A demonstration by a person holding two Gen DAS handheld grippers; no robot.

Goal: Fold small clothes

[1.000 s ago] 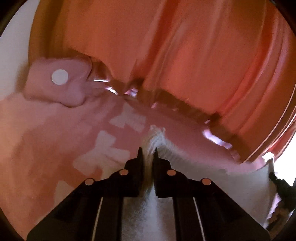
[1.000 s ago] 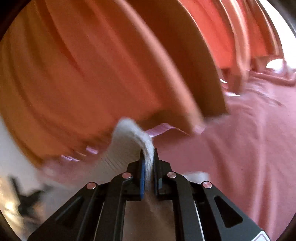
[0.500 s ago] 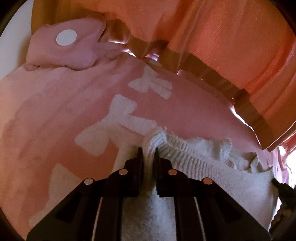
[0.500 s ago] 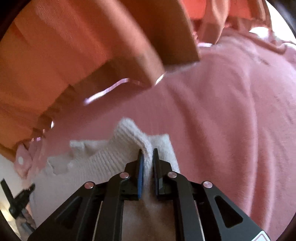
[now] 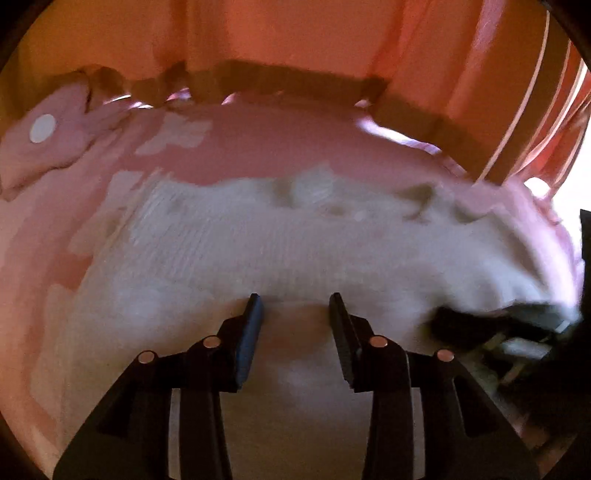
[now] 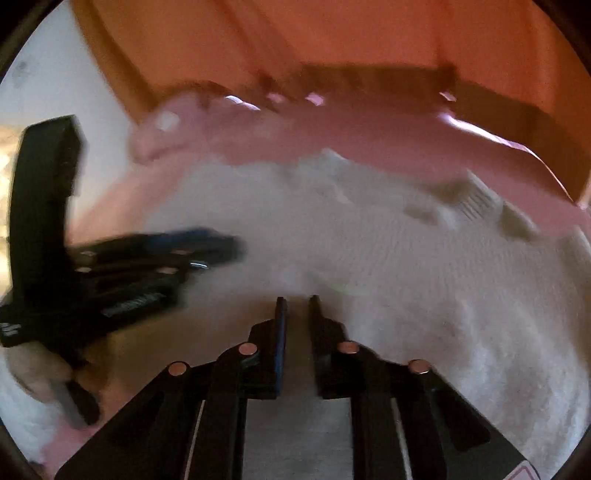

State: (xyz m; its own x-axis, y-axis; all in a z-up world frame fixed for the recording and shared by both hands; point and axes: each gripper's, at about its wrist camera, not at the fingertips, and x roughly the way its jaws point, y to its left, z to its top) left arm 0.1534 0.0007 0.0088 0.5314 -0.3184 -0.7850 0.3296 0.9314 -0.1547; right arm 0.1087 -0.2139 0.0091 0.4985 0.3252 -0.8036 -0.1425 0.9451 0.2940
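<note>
A small white knit garment (image 5: 295,251) lies spread flat on a pink bedspread (image 5: 258,147); it also fills the right wrist view (image 6: 388,251). My left gripper (image 5: 294,299) is open and empty, its fingers just above the garment's near part. My right gripper (image 6: 297,300) has its jaws a narrow gap apart with nothing between them, over the garment's near edge. The left gripper also shows in the right wrist view (image 6: 221,240), and the right gripper in the left wrist view (image 5: 498,321). Both views are blurred.
Orange curtains (image 5: 295,33) hang behind the bed. A pink pillow with a white dot (image 5: 48,133) lies at the far left, also in the right wrist view (image 6: 166,125). White bow prints (image 5: 173,136) mark the bedspread.
Both grippers carried the garment's edge down onto the bedspread and let go. The left jaws opened wide, the right opened slightly. The garment now lies flat.
</note>
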